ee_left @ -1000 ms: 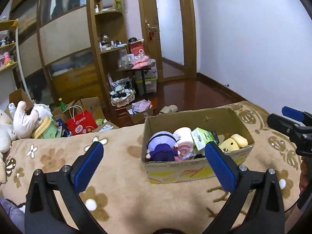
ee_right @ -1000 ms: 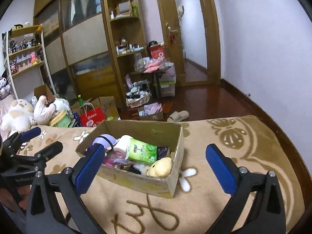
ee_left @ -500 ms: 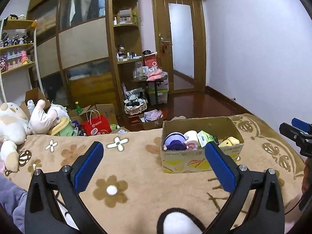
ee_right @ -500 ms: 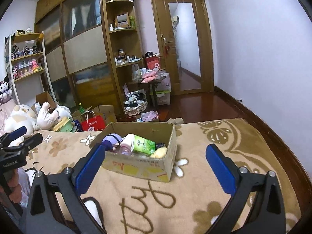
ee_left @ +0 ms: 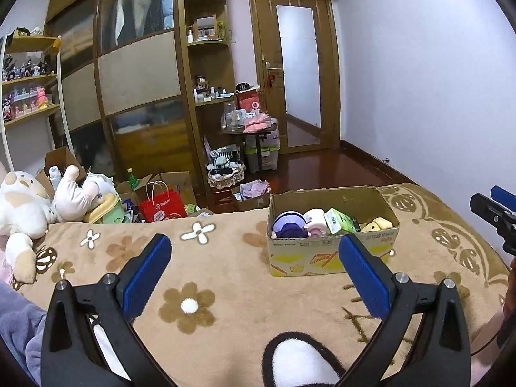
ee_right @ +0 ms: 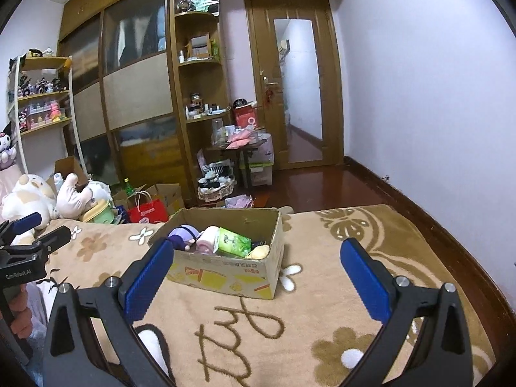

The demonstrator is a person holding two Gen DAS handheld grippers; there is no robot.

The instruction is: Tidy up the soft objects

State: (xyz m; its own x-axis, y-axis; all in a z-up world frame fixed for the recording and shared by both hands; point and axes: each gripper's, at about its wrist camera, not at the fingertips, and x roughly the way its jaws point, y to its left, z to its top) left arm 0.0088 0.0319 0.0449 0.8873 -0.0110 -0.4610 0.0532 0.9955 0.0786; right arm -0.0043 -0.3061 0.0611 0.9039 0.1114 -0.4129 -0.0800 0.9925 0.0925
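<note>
Both claws wide apart, cardboard box [ee_left: 332,259] holding plush toys [ee_left: 290,225]

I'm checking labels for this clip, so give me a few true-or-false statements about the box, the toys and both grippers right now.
1. The cardboard box sits on the tan flowered blanket. True.
2. The left gripper is shut on a plush toy. False: its fingers are spread wide and hold nothing.
3. A green carton lies inside the box beside a pink roll. True.
4. The box is empty. False: it also holds a purple plush and a yellow plush.
5. The right gripper is open, apart from the box. True.
6. The red shopping bag is in the box. False: it stands beyond the blanket's far edge.
</note>
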